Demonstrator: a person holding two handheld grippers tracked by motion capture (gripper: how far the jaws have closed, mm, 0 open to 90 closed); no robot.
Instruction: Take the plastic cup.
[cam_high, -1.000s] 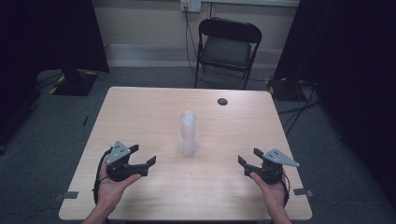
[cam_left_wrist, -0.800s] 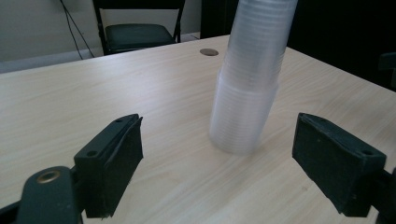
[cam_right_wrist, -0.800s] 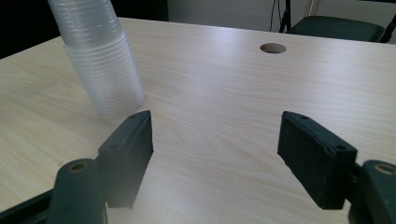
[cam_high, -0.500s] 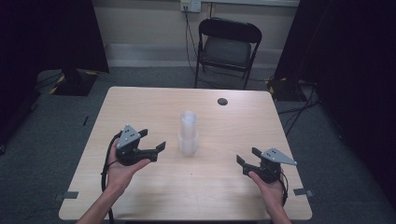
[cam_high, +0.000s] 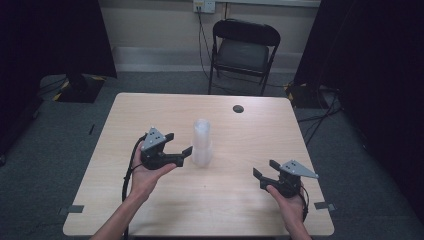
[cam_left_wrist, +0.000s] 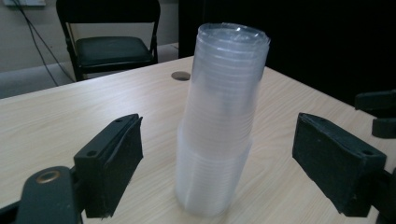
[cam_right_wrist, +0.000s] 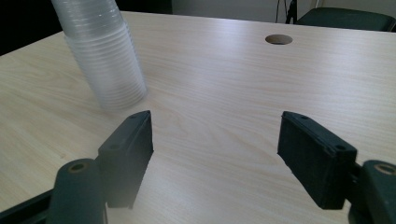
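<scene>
One stack of clear cups (cam_high: 201, 142) upright, two grippers, left (cam_high: 177, 144) and right (cam_high: 265, 170), fingers wide apart, empty.

left gripper (cam_high: 176, 143) raised, right gripper (cam_high: 266, 170) low, both agape

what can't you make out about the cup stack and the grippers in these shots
- Number of cups in the stack of clear cups: rims blur together in the left gripper view, too small in the high view.
- Top of the stack: cut off by the upper edge in the right gripper view.
- Far side of the stack's base: hidden by the stack itself.
- Left gripper: open beside the stack; contact with it too small to judge from above.
- Right gripper: open, apart from the stack.
</scene>
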